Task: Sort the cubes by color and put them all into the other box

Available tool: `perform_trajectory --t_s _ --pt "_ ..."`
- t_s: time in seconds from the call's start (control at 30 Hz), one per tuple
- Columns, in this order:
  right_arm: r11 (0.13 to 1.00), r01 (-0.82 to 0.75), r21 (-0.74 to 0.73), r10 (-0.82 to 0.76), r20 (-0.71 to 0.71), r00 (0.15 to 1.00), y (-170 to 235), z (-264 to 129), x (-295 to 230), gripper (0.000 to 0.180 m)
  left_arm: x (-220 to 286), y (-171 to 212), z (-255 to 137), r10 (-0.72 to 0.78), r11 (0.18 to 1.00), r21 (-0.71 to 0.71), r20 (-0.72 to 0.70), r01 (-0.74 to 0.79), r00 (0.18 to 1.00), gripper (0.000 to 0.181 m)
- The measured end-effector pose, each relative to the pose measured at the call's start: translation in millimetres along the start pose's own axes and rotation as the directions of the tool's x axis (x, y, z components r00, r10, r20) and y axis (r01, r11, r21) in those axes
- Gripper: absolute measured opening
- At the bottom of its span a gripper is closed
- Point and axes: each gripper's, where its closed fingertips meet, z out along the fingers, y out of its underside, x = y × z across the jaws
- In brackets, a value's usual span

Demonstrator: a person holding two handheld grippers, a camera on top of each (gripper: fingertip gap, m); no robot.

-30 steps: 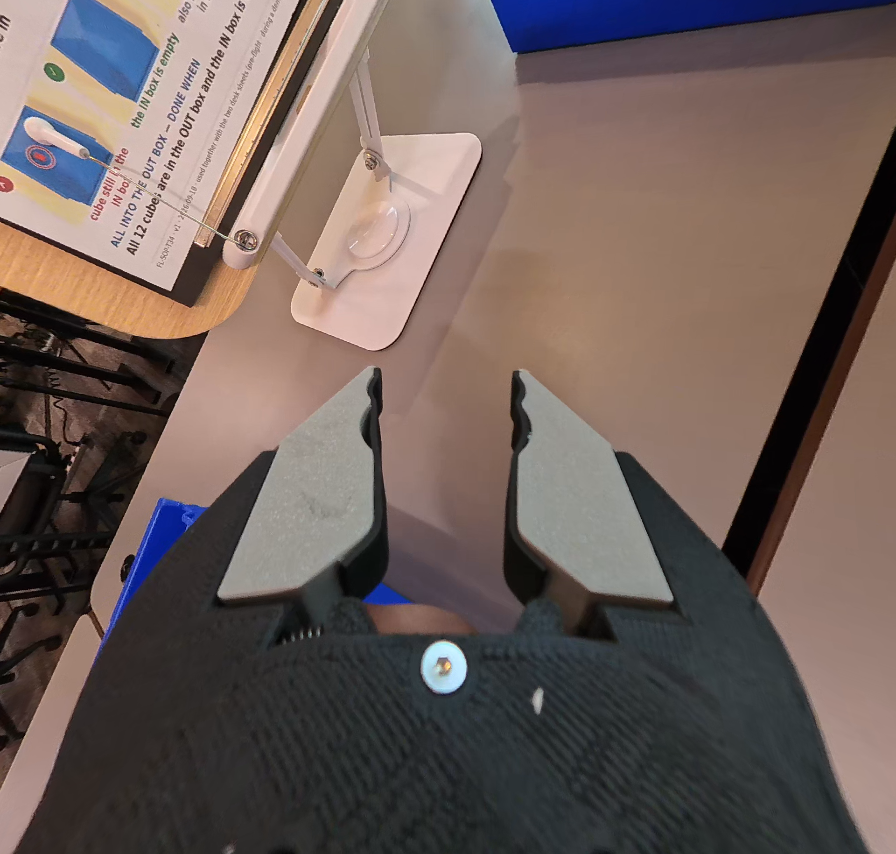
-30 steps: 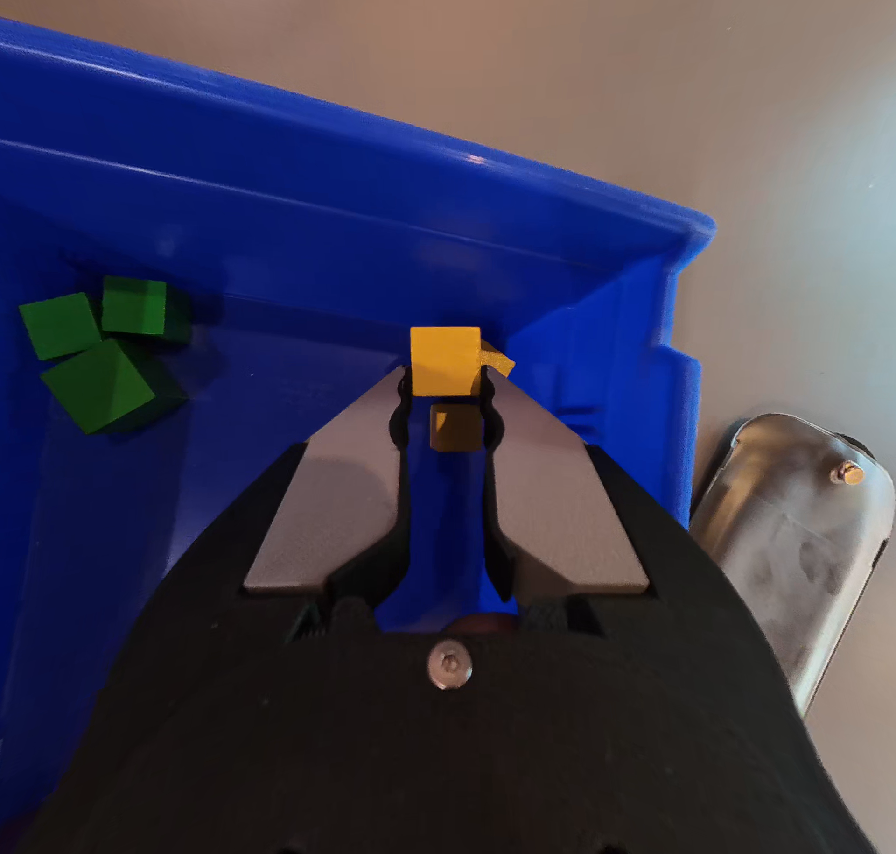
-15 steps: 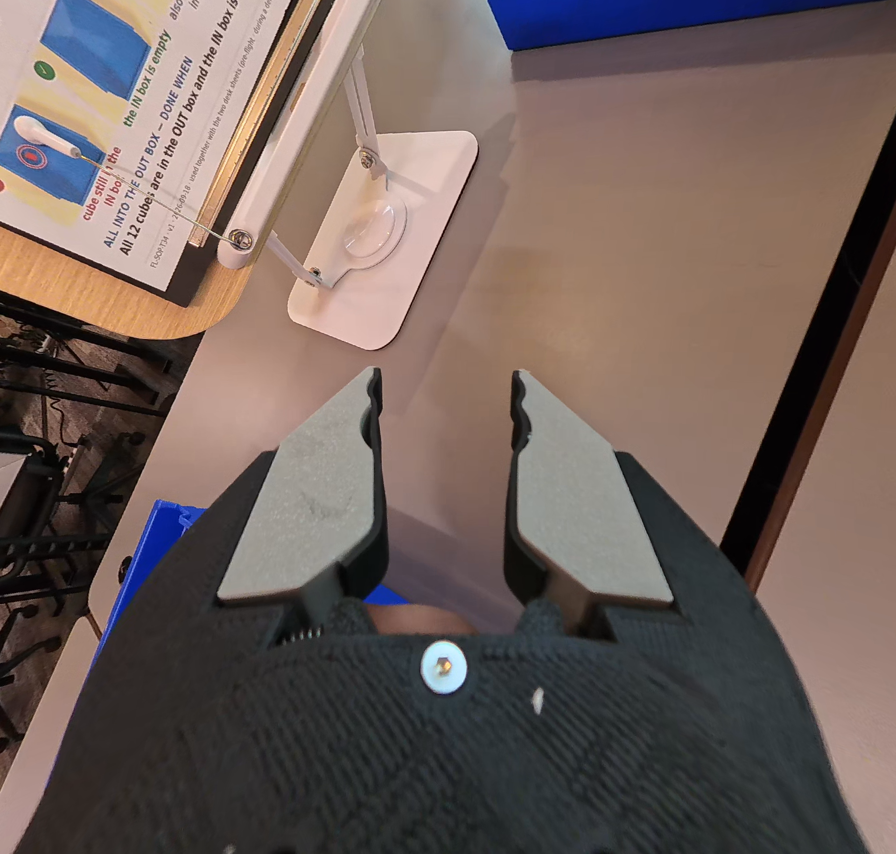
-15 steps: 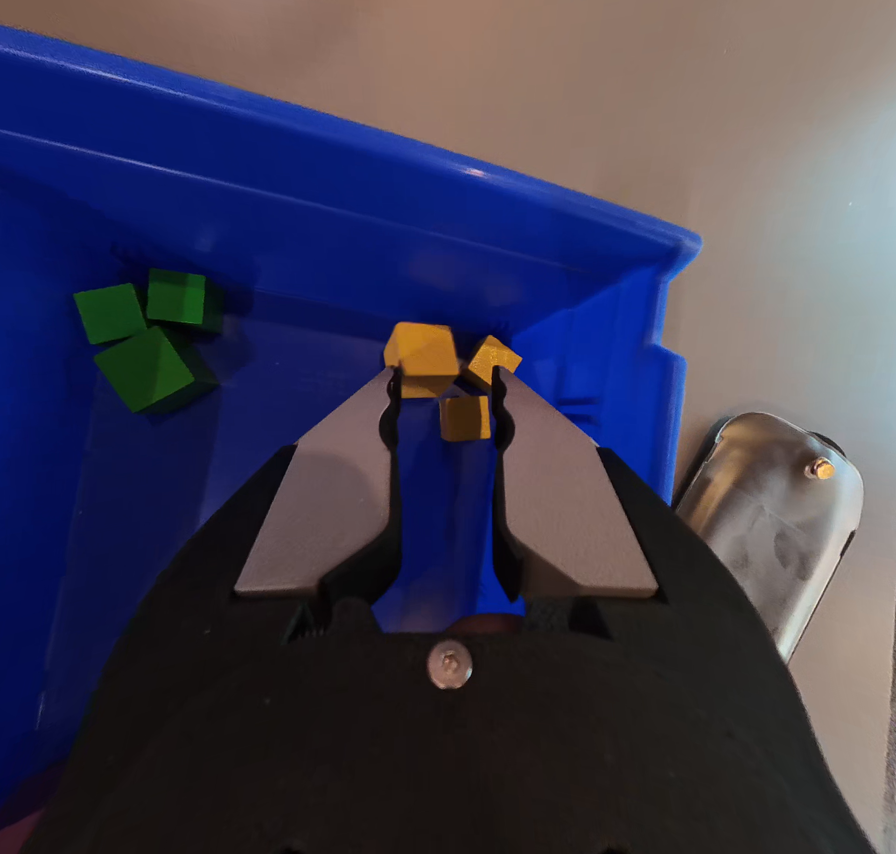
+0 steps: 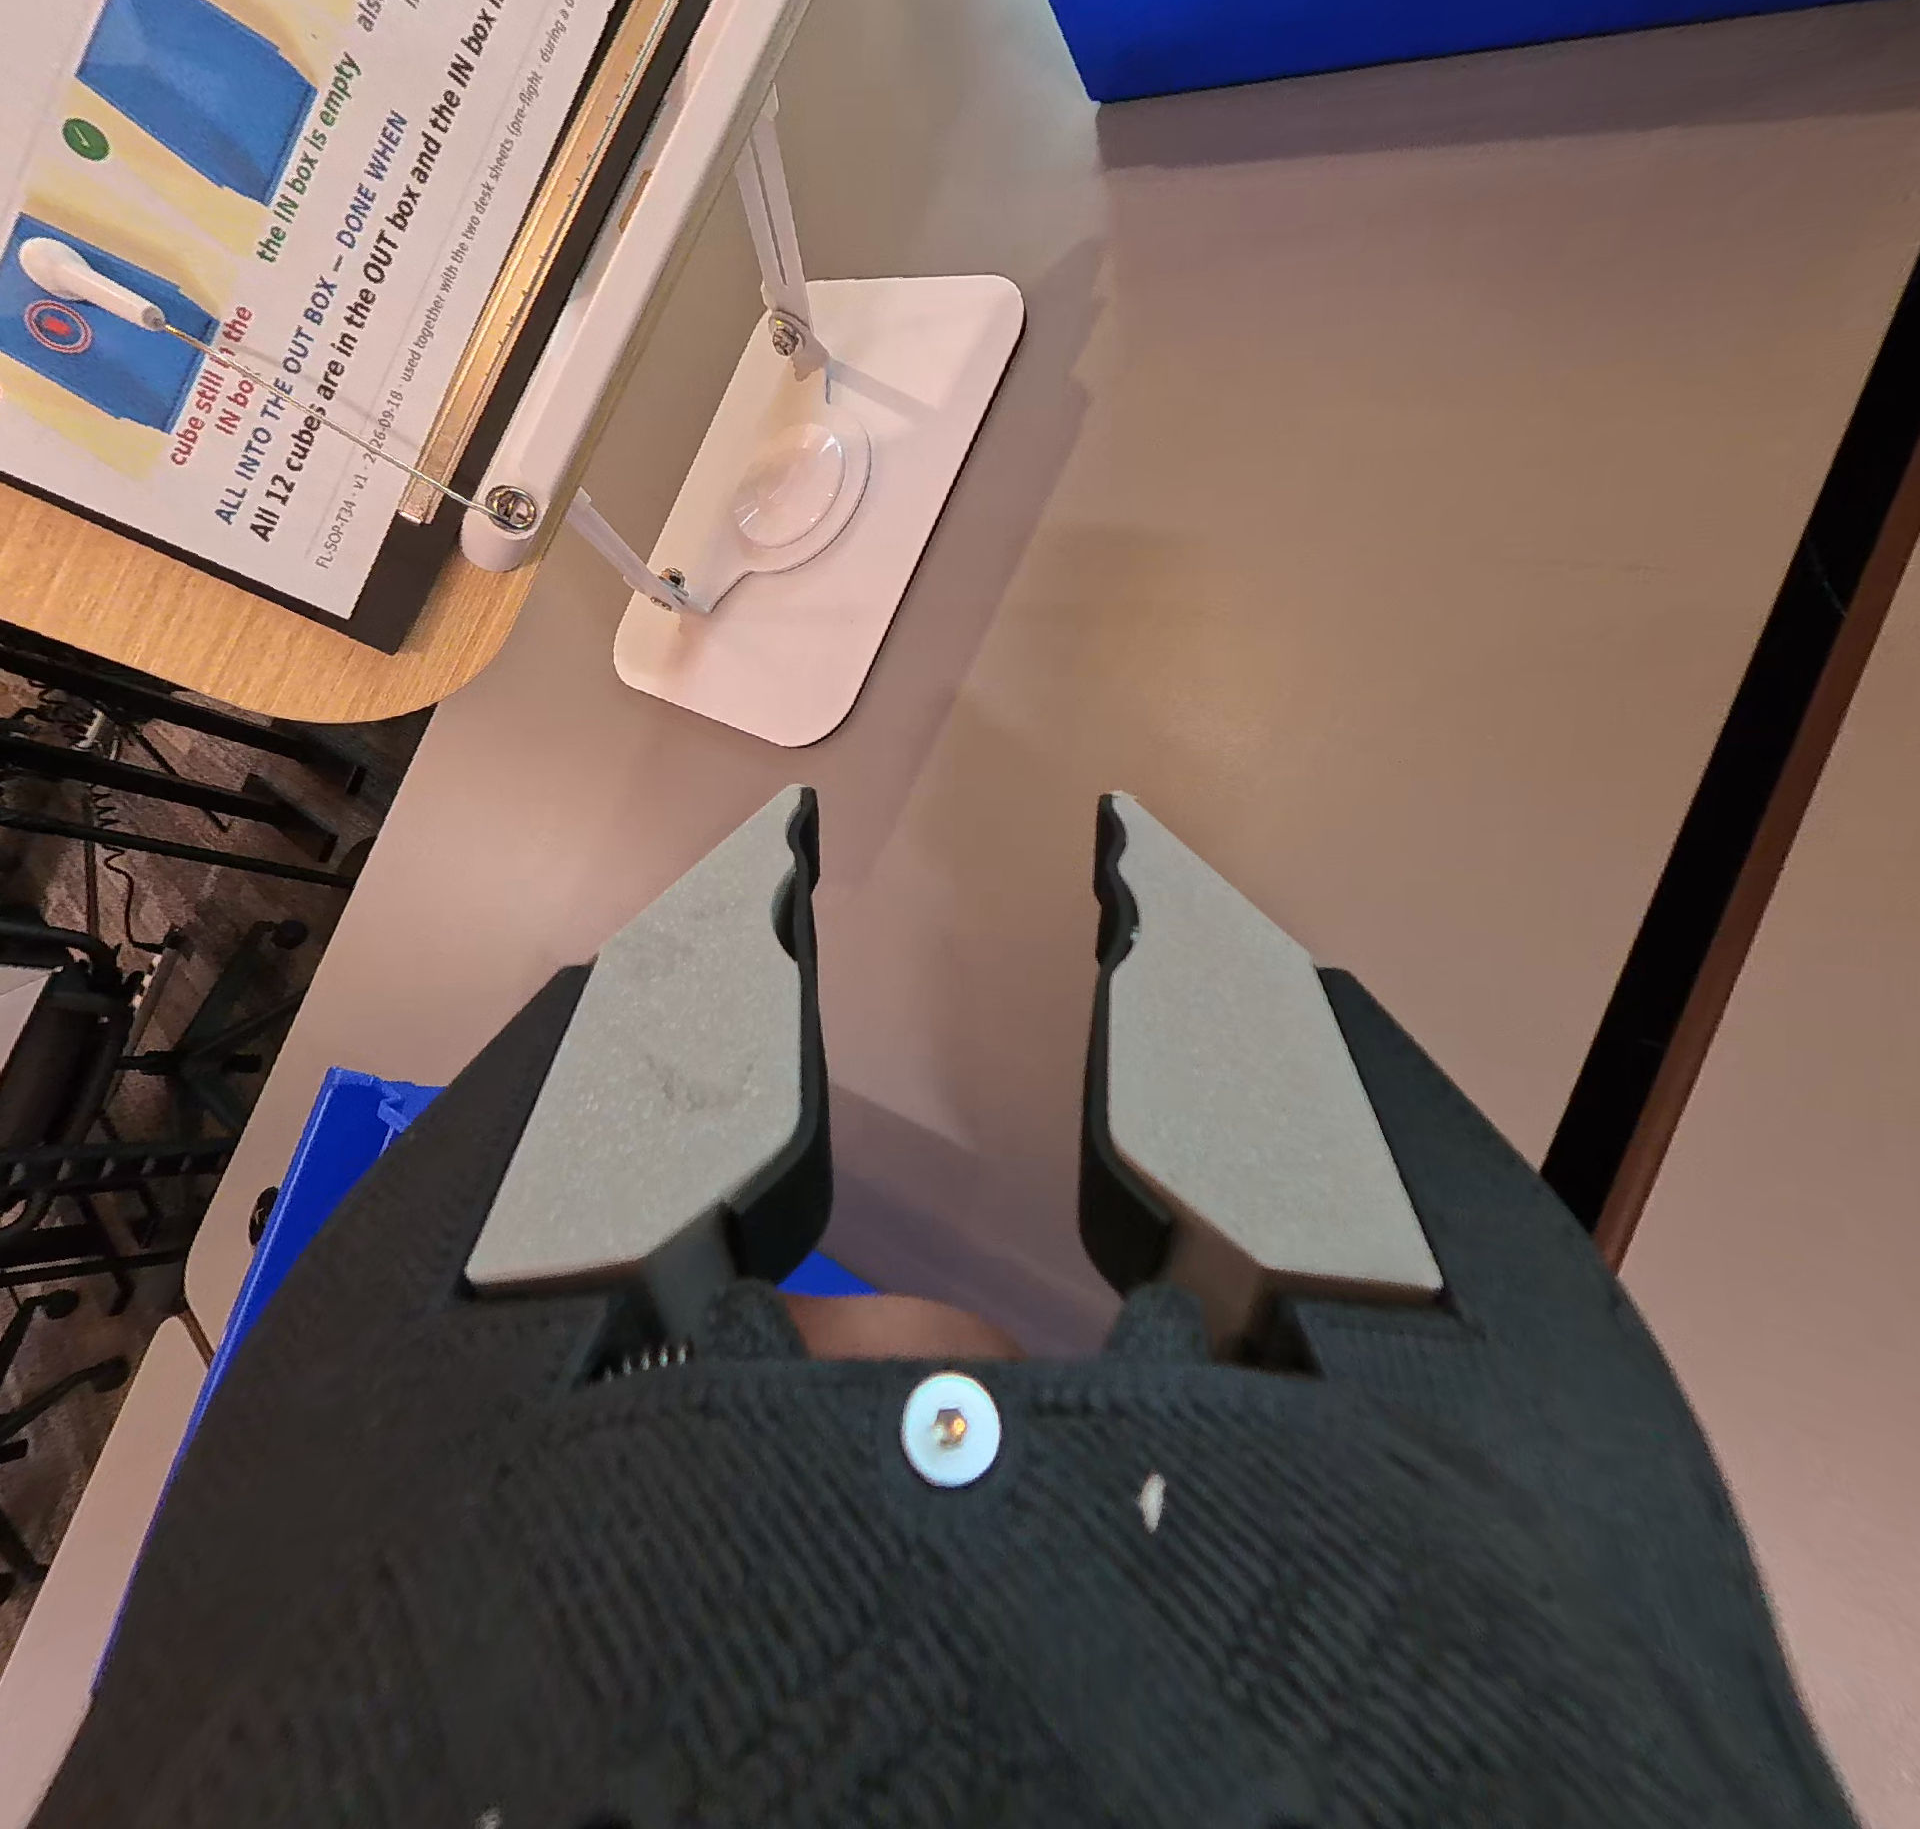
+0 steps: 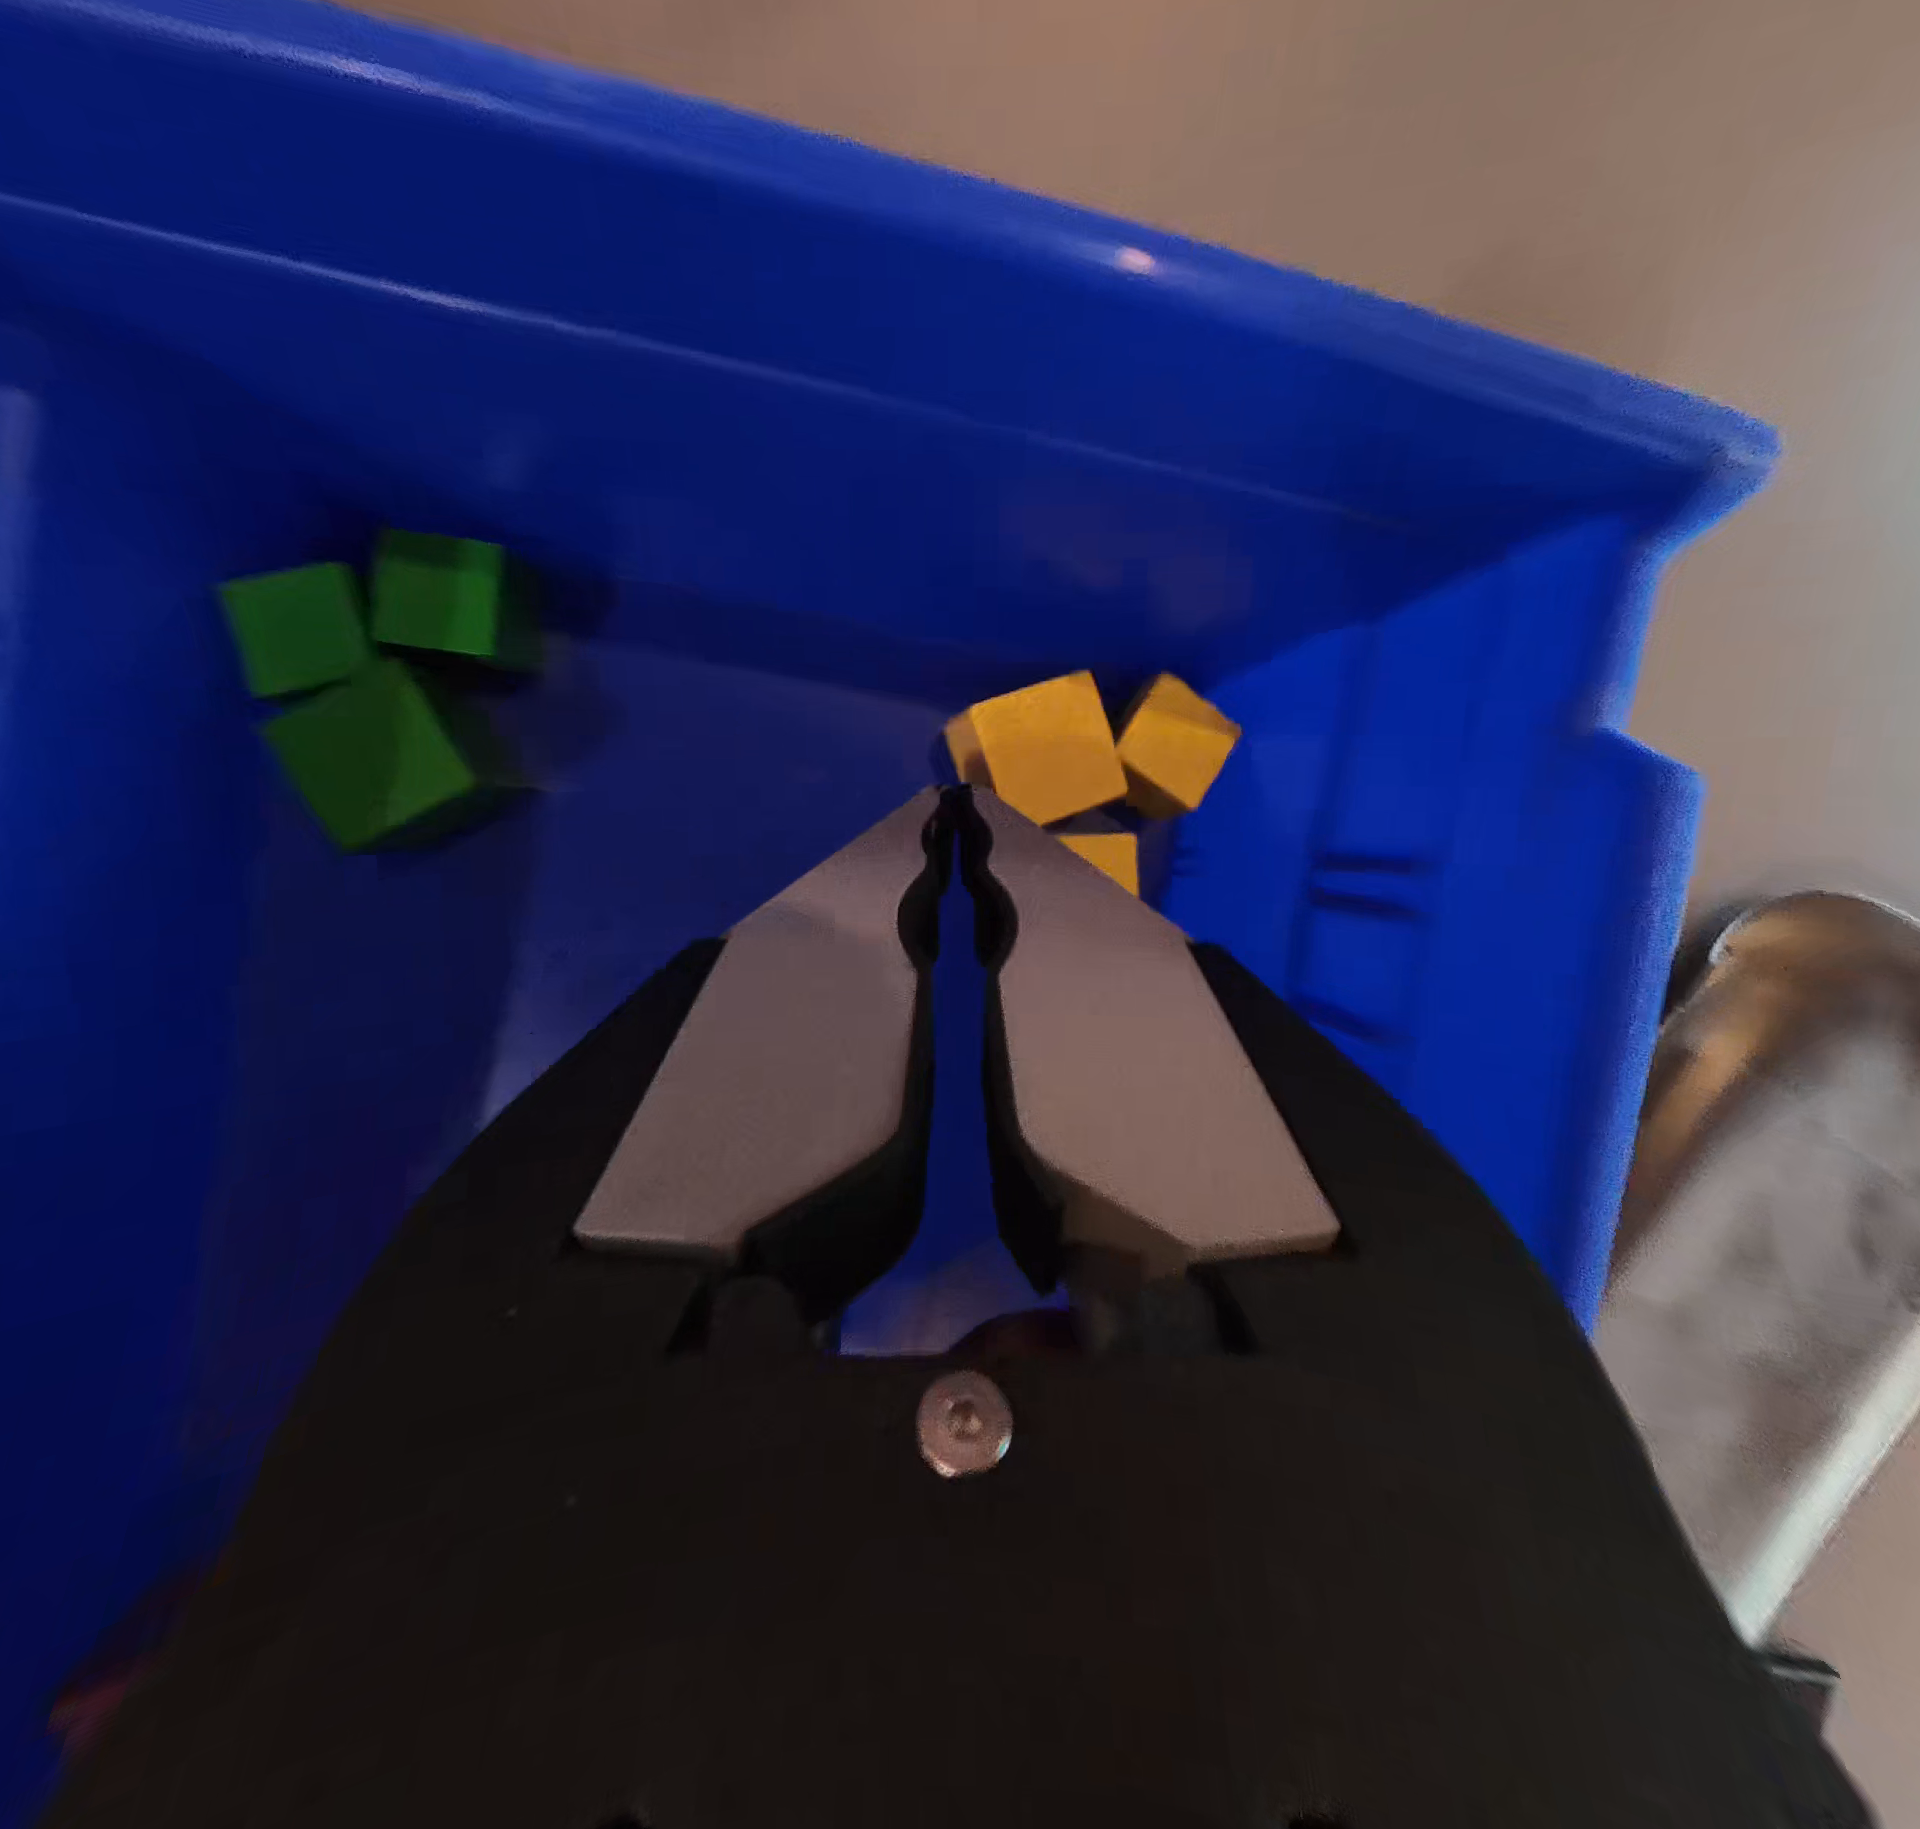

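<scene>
Right gripper [image 6: 956,792] closed, empty, over box [image 6: 935,325].
Yellow cubes [image 6: 1039,745] in box's right corner, green cubes [image 6: 364,678] along far wall; left gripper [image 5: 956,803] apart.

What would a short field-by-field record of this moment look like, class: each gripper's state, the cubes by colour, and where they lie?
left gripper: open, empty, above the table
right gripper: shut, holding nothing, inside the blue box
green cubes: three, clustered on the box floor, left of the right gripper
yellow cubes: three, clustered in the box's far right corner, just beyond the fingertips
sorting: colours lie in separate groups
beside the box: metal object, right side
near left gripper: white stand holding an instruction sheet
</scene>
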Motion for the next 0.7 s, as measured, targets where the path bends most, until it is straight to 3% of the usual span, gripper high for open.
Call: perform_trajectory --t_s 0.1,0.3,0.57,0.7 --pt "1.000 -0.009 0.012 0.009 0.028 1.000 -3.2 -10.0 -3.5 0.007 -0.6 0.0 -0.9 -0.004 1.000 0.001 0.000 0.004 1.000 0.051" --pt "0.959 -0.040 0.282 0.001 0.137 0.991 -51.8 -74.4 -30.0 0.015 -5.3 -1.7 -3.9 -0.034 0.999 0.012 0.013 0.033 0.999 0.051" --pt "0.750 -0.063 0.658 -0.114 0.223 0.968 -96.6 -207.0 -80.3 0.032 -3.3 -0.6 -0.8 -0.132 0.991 -0.006 0.021 0.132 0.991 0.051" --pt "0.635 -0.031 0.772 -0.254 0.247 0.935 -97.1 -260.9 -131.6 0.057 12.8 -1.8 7.8 -0.276 0.961 0.028 0.009 0.276 0.961 0.050"
